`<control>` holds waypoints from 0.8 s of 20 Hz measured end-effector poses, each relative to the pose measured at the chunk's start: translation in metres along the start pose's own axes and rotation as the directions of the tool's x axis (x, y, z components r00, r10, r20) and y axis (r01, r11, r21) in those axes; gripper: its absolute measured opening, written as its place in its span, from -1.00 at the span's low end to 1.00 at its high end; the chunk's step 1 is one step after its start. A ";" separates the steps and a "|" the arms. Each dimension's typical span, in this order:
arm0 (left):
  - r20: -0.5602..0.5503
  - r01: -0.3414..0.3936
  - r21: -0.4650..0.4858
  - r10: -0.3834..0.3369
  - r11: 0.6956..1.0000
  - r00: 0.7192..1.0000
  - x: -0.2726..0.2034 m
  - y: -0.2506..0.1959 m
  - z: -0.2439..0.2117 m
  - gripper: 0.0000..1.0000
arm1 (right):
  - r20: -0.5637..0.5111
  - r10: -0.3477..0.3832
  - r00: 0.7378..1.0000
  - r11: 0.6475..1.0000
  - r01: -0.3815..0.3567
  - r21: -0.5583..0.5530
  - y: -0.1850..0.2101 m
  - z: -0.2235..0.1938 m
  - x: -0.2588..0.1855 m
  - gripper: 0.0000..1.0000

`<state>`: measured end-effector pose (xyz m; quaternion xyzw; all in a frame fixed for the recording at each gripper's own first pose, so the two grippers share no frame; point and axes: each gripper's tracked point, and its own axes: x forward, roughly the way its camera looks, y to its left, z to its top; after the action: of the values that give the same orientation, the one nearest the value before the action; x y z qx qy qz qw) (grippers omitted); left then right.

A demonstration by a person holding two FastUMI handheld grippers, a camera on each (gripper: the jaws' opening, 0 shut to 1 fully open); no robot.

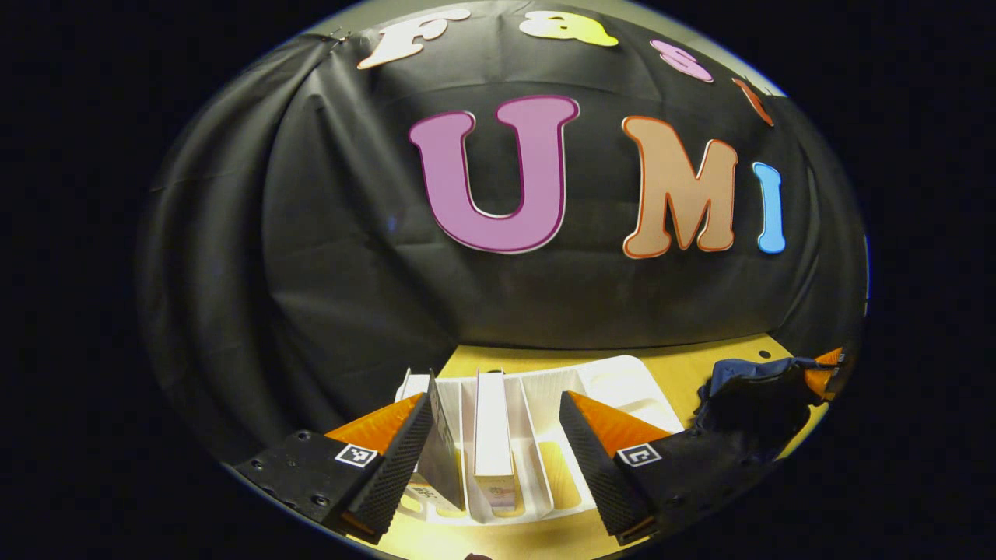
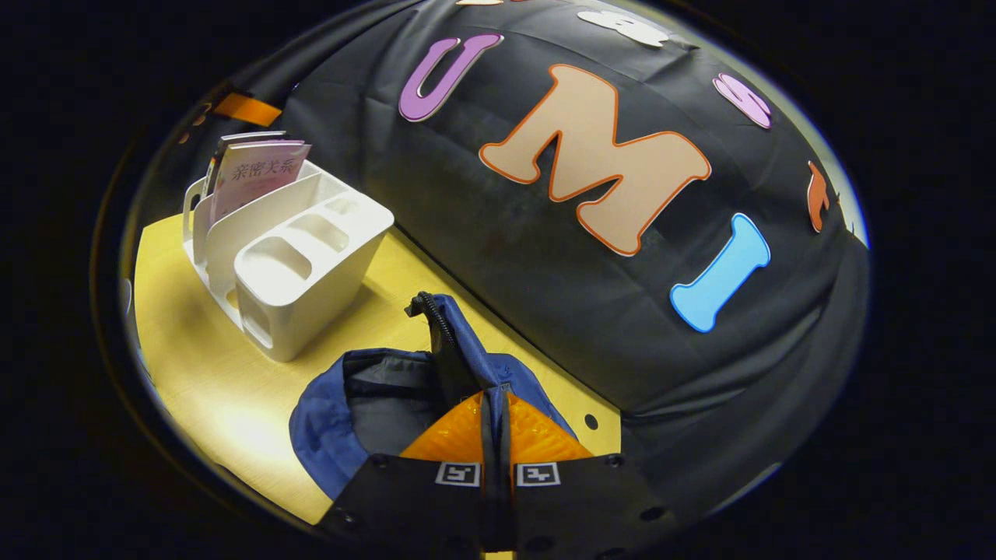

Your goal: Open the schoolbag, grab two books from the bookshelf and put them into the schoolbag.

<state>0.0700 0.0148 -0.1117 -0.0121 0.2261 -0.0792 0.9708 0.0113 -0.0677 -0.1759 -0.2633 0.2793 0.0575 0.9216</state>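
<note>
— What were your grippers doing?
— My right gripper (image 2: 495,412) was clamped on the schoolbag's (image 2: 334,424) zipper flap (image 2: 445,334), holding it open. My left gripper (image 1: 496,443) was spread wide around two books (image 1: 492,424) upright in the white bookshelf (image 1: 615,385) beyond.
— Next?
— Probably closing on one book.

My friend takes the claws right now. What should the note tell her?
Left claw: open, straddling the books in the white bookshelf; one finger touches the leaning book, the upright book stands between the fingers.
Right claw: shut on the schoolbag flap, holding the blue schoolbag open on the yellow table.
Done: bag open.
Left: grab both books, put them in.
</note>
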 end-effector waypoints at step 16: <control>-0.452 0.134 0.002 -0.119 0.991 0.884 0.074 -0.006 -0.067 0.89 | -0.021 -0.005 1.000 1.000 0.005 -0.009 -0.005 -0.003 0.009 -0.95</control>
<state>0.1052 -0.0021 -0.2038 0.0079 0.4424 -0.1465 0.8847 0.0191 -0.0735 -0.1807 -0.2686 0.2879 0.0535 0.9177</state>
